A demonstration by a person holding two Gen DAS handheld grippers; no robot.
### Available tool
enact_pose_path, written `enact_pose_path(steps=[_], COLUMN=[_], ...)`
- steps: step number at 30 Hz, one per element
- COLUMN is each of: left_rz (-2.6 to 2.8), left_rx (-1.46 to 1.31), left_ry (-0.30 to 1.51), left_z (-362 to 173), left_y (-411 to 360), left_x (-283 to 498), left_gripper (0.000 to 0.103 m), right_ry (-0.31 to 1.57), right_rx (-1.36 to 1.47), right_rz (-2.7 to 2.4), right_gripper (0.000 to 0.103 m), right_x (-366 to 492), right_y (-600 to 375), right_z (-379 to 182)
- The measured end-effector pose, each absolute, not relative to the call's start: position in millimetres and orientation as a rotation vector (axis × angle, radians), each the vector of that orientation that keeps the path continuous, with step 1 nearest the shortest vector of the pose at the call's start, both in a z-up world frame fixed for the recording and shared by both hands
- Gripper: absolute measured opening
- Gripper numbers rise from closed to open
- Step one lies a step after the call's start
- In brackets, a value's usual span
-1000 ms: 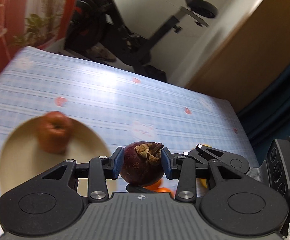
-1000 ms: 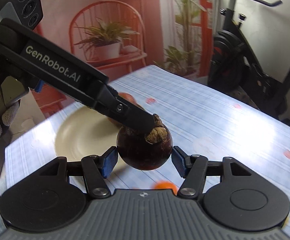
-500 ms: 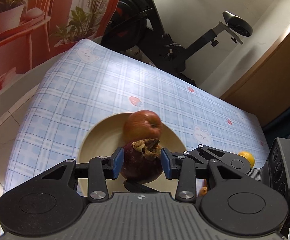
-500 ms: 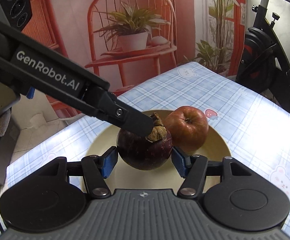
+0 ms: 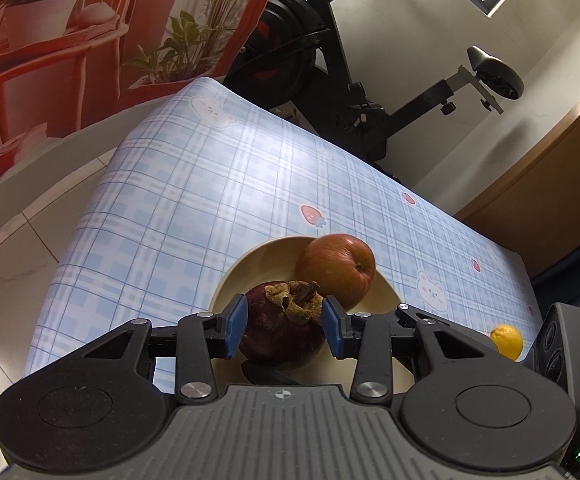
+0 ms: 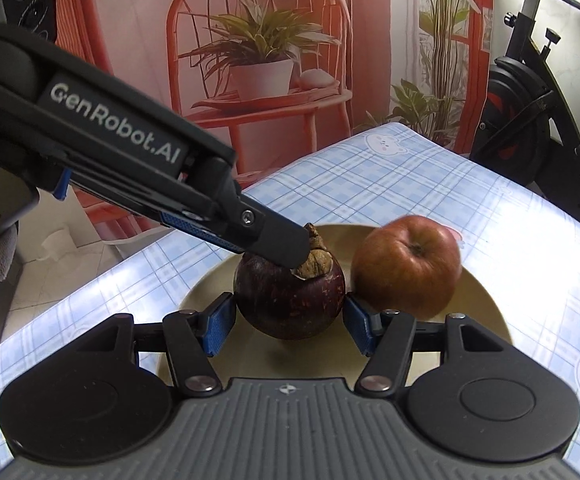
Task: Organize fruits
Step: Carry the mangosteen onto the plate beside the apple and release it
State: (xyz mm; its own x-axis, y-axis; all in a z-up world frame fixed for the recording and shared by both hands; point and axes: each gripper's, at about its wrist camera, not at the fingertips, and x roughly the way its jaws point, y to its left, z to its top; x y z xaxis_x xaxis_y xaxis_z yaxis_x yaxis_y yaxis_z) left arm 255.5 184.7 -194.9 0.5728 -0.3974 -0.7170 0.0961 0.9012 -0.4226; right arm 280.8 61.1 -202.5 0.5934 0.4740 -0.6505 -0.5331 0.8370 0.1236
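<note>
Hovering low over the cream plate (image 5: 246, 268), one mangosteen (image 5: 284, 330) is held at lower centre of both wrist views. Entry as follows.

- Mangosteen: dark purple, dry brown calyx uppermost. Clamped from two directions: the left gripper (image 5: 284, 326) has its blue-padded fingers (image 5: 236, 326) against the sides, and the right gripper (image 6: 288, 320) is closed on the same fruit across its widest part. Whether it already rests on the plate cannot be told.
- Apple (image 6: 405, 266): red-orange, already lying on the plate, just beside the mangosteen at right of centre; counted as done.
- Small yellow-orange fruit (image 5: 507, 341): on the tabletop (image 5: 194, 184) at lower right of the left view, well apart from the plate; judged as still to be gathered.
- Plate: roughly half its surface free.
- Surroundings: blue checked cloth on the tabletop, an exercise bike (image 5: 353, 64) at upper centre.

Progress is judged as partway: one fruit placed, one about to be released, at least one outstanding.
</note>
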Motion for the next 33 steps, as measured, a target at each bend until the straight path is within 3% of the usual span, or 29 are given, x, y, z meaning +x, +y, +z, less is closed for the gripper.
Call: enact_pose_path(steps=[21,33], left_rz=[-0.225,-0.218], left_rx=[-0.349,-0.244], left_ry=[0.888,0.808], left_z=[-178,-146], left_y=[175,126], left_x=[245,224], left_gripper=[0.045,0.045], right_ry=[0.765,0.685], right_rx=[-0.058,0.025], right_rz=[0.587,0.507], right_gripper=[0.068,0.068], right_x=[275,210], right_y=[46,-30], right_z=[-197,-169])
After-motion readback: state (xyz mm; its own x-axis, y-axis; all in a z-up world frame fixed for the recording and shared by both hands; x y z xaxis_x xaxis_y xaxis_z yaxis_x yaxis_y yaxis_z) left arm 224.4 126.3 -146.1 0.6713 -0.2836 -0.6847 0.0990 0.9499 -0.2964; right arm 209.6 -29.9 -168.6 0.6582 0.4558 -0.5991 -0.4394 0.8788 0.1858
